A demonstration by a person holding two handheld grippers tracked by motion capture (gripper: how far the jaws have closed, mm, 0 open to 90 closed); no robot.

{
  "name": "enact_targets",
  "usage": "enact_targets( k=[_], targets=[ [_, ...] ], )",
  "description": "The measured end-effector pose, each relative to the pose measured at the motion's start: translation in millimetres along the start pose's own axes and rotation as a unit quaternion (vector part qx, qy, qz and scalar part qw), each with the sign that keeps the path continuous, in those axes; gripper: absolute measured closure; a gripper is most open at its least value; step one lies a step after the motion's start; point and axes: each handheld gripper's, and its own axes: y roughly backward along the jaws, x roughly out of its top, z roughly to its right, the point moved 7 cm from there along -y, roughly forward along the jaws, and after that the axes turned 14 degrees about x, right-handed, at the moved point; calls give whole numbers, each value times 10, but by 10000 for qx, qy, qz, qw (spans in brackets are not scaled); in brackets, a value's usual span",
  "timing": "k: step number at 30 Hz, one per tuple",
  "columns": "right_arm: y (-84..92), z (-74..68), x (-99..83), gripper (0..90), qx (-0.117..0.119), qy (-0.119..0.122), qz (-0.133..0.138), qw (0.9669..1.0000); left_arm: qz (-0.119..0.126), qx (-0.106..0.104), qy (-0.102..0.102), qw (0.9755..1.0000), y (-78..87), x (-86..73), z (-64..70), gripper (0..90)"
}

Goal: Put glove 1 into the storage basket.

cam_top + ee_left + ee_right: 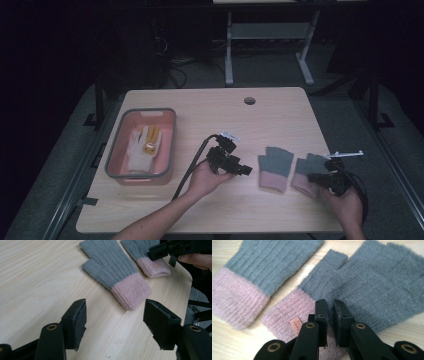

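Observation:
Two grey knit gloves with pink cuffs lie side by side on the wooden table. My left gripper (247, 170) (115, 325) hovers open just left of the left glove (275, 167) (112, 267) (262, 265), with bare table between its jaws. My right gripper (311, 176) (330, 305) (152, 253) sits on the right glove (306, 167) (367, 285) (150, 262). Its jaws stand nearly together where the pink cuff meets the grey knit, pinching the fabric. A small tan label shows on that cuff.
A pink bin with a grey rim (112, 160) stands at the table's left and holds a white and yellow glove (142, 145). A cable hole (249, 100) lies near the table's far edge. The right glove lies close to the table's right edge.

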Motion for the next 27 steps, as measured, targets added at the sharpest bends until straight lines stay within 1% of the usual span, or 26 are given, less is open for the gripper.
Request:
enact_targets(
  k=[2,6,11,14,15,19,21,23,25,26,27],
  targets=[
    [12,1,11,835,24,-42,-29,10000,24,17,18,10000,18,8,-8,355],
    [69,-41,56,838,-15,43,27,10000,61,32,50,10000,25,17,-21,355],
    [172,-193,159,838,-15,217,137,9997,44,5,35,10000,15,11,3,355],
    [203,-289,230,838,-13,332,167,9993,55,-8,36,10000,10,6,16,355],
    [203,-325,252,838,33,348,193,9992,52,-9,27,10000,11,3,17,355],
    [150,-452,309,837,126,428,162,9989,73,-11,47,10000,14,-2,8,355],
    [96,-516,324,836,193,477,122,9986,69,37,35,10000,10,-6,-8,354],
    [45,-570,338,836,234,534,102,9982,64,9,92,9999,2,-11,-18,353],
    [-5,-629,347,836,306,530,83,9981,55,-15,115,9999,-6,-22,-18,351],
    [-30,-641,360,836,319,627,88,9975,44,-24,101,9999,-11,-27,-15,351],
    [-49,-669,361,836,331,573,61,9978,43,-36,124,9999,-17,-29,-7,351]
  ],
)
